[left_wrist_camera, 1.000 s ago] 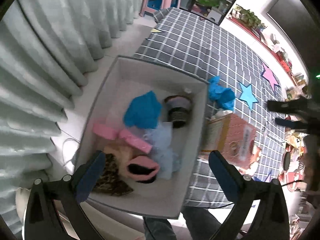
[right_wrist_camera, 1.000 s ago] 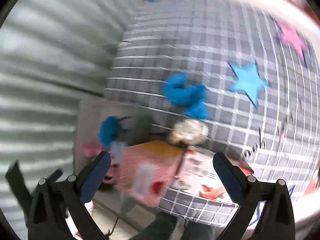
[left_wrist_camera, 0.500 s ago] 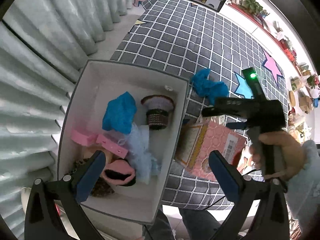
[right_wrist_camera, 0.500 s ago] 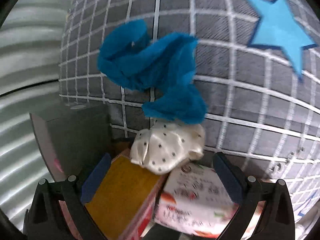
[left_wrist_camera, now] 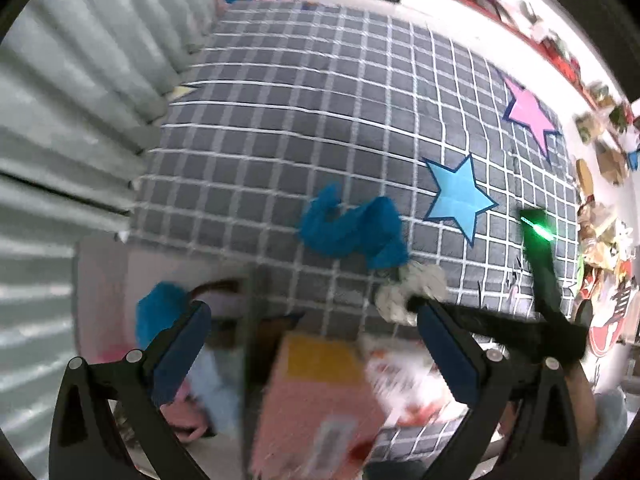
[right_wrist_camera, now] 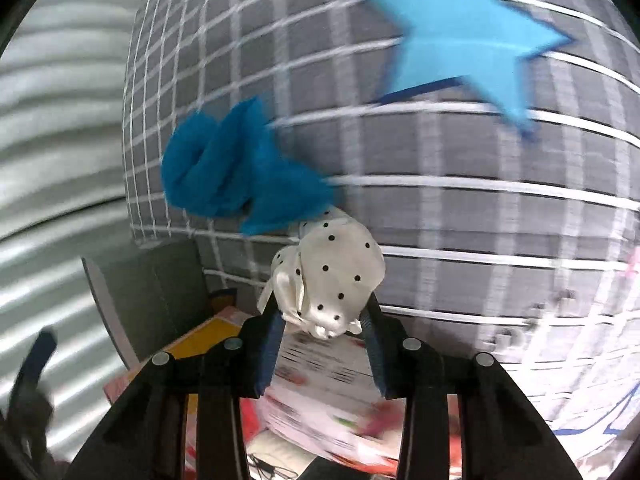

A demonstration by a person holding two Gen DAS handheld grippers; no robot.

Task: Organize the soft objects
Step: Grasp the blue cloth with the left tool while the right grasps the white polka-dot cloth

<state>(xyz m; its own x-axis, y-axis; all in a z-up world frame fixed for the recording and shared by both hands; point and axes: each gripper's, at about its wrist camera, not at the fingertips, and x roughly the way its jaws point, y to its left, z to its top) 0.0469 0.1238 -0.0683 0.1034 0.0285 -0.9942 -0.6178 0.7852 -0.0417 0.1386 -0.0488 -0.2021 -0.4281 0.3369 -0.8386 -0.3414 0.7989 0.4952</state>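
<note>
Right tongs (right_wrist_camera: 320,320) were closing on the white polka-dot scrunchie (right_wrist_camera: 332,276), which had been lying loose beside the blue cloth (right_wrist_camera: 240,176) on the checked rug (right_wrist_camera: 480,220); box next, probably. Left tongs (left_wrist_camera: 316,356) hung spread, empty.

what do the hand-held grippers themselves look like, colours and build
Each hand-held gripper, left and right, has two black plastic fingers with triangular cut-outs, silver rivets and blue pads. The right one's black body carries a green light. A light blue sleeve shows at the wrist.
</note>
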